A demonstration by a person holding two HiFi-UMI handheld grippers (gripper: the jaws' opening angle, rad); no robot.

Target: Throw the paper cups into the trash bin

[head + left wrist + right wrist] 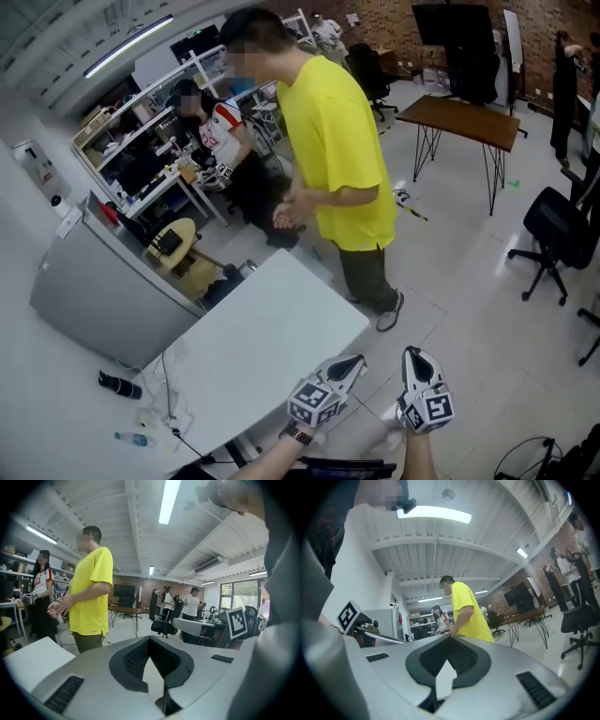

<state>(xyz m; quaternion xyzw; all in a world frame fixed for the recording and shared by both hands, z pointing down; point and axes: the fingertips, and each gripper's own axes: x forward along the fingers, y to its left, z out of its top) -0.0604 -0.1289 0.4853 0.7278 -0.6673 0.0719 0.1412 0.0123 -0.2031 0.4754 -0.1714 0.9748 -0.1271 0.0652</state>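
Note:
No paper cup and no trash bin shows in any view. In the head view both grippers are held up at the bottom edge, just off the near corner of the white table (262, 347). My left gripper (354, 364) points up and to the right, with its jaws together and nothing between them. My right gripper (413, 354) stands close beside it, also shut and empty. In the left gripper view the left gripper (150, 639) faces a person in a yellow shirt (91, 592). In the right gripper view the right gripper (450, 637) points roughly level at the same person.
The person in yellow (337, 150) stands at the table's far corner, and a seated person (220, 131) is behind. A grey cabinet (94, 291) is to the left, with a black bottle (119, 384) on the floor. An office chair (558, 230) and a wooden table (459, 120) stand to the right.

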